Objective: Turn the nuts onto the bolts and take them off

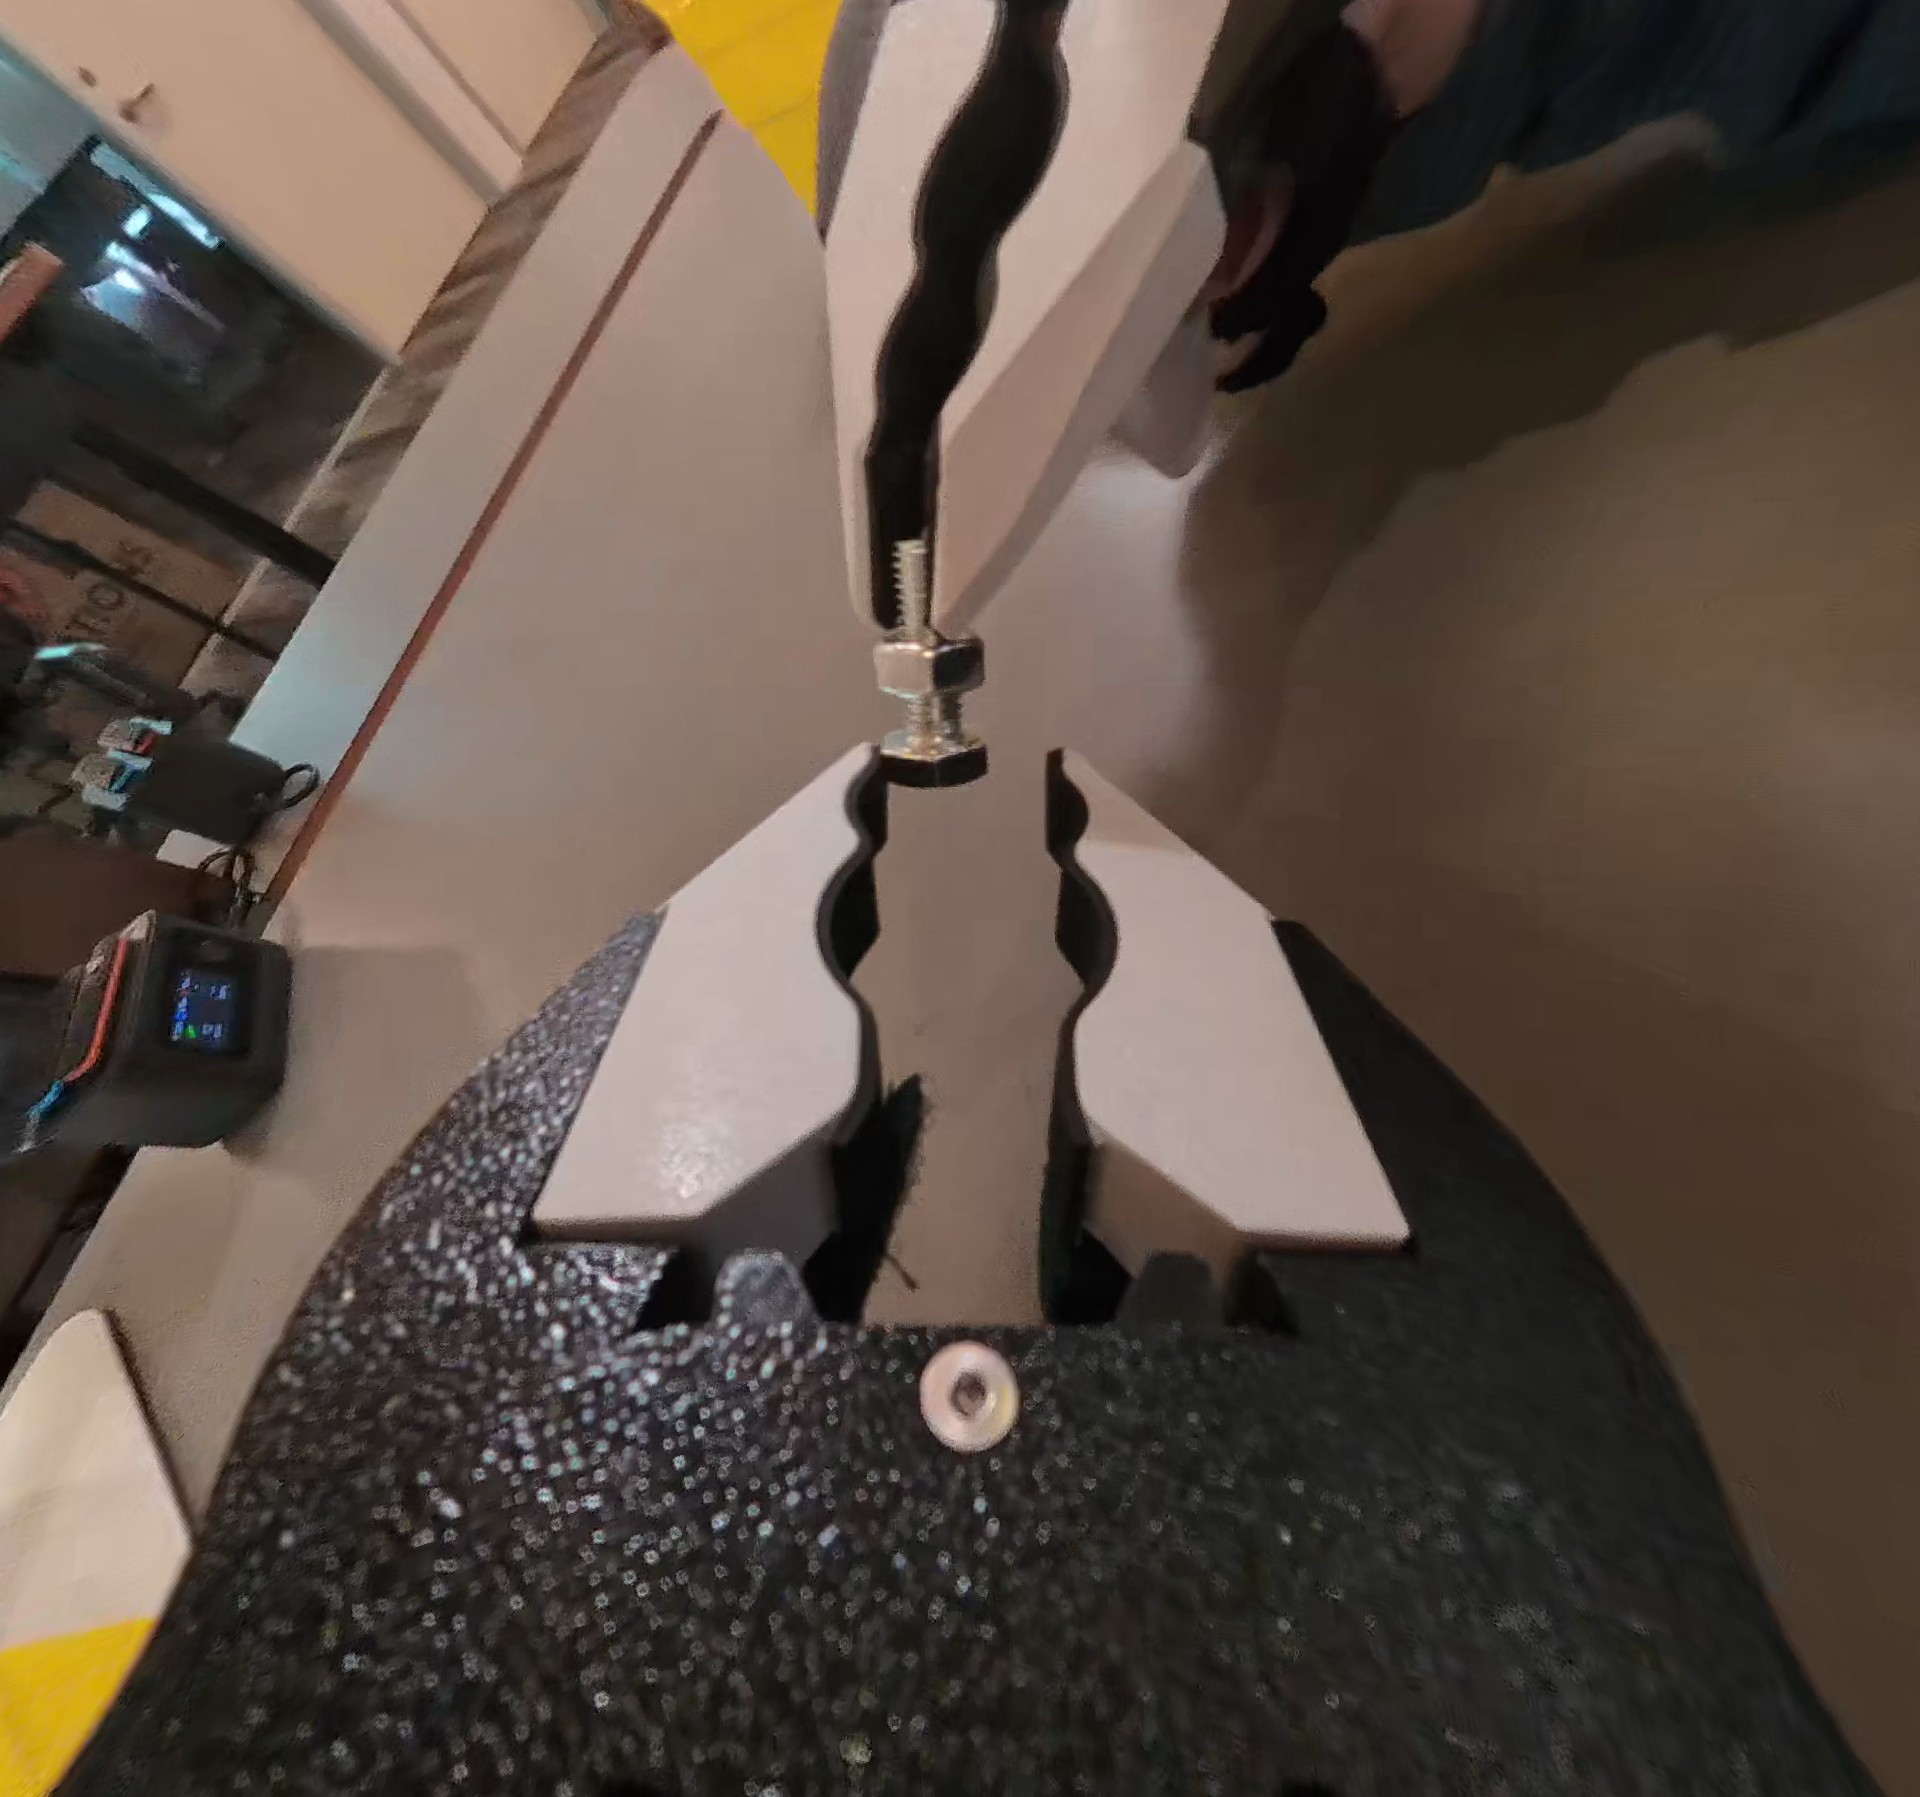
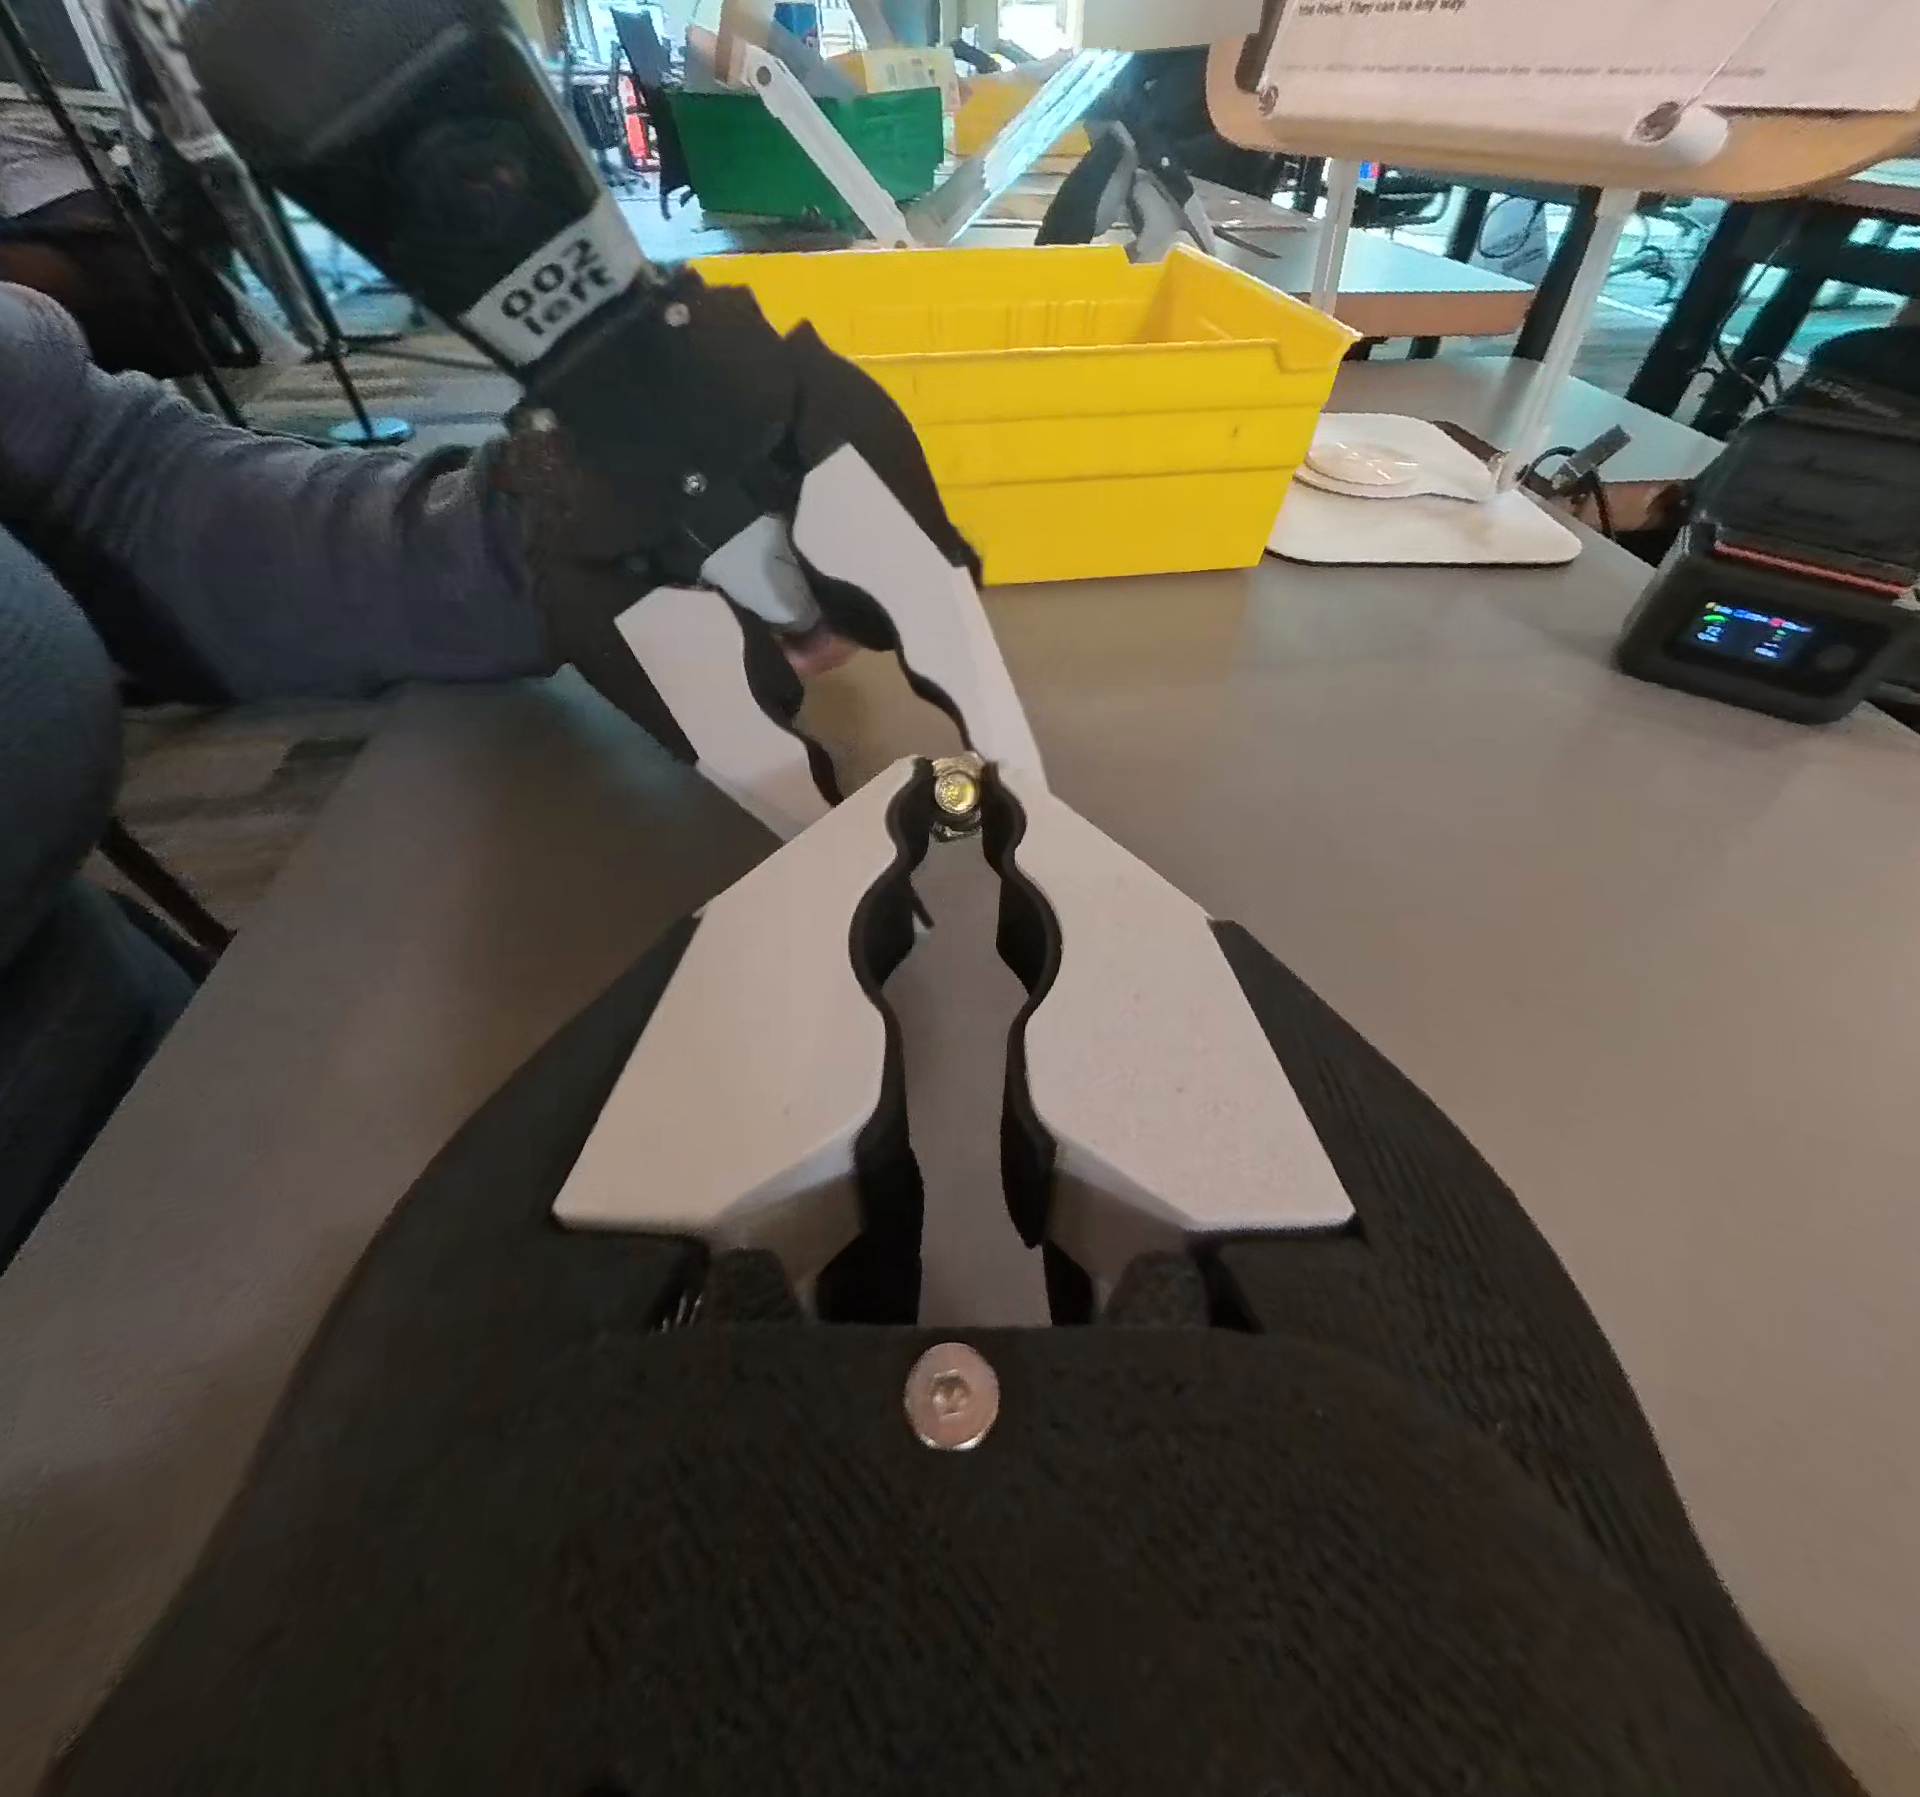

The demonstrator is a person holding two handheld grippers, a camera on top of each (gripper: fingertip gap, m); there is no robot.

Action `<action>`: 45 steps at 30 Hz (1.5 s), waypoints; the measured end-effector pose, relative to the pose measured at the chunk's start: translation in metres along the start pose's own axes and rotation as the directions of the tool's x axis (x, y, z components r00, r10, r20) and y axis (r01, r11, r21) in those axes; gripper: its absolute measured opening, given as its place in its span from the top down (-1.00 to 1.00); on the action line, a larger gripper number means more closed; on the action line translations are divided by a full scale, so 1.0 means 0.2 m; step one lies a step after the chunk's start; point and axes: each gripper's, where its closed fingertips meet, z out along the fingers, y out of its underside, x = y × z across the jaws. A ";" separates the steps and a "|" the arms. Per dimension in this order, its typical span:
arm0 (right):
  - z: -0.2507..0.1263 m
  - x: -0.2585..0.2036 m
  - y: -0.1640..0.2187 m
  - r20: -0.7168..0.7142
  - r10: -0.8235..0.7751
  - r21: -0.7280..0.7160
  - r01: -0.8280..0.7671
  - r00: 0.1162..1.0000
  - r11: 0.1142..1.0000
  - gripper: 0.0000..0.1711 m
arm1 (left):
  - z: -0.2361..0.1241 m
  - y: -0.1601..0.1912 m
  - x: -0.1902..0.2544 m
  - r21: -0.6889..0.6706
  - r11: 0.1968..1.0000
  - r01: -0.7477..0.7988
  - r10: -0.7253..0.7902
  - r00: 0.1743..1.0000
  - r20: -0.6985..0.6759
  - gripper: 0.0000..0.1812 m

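Right gripper [image 1: 902, 594] fingers clenched on the bolt [image 1: 914, 604] threaded end, tip hidden between them; nut [image 1: 928, 672] sits mid-shaft. Left gripper [image 1: 961, 771] fingers released, spread at 6 o'clock just below the bolt head, above the desk [image 2: 1351, 864].

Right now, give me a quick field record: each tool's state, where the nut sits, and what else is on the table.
right tool: shut on the bolt's threaded end
left tool: open, its tips level with the bolt head
bolt: held off the table, head toward the left tool
nut: on the thread, short of the head
yellow bin: on the table behind
small screen device: table's right side
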 end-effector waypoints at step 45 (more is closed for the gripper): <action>0.07 0.08 0.29 -0.160 0.028 -0.349 -0.083 0.987 0.933 0.48 | 0.13 0.20 -0.07 -0.233 0.892 -0.388 0.436 0.874 0.214 0.82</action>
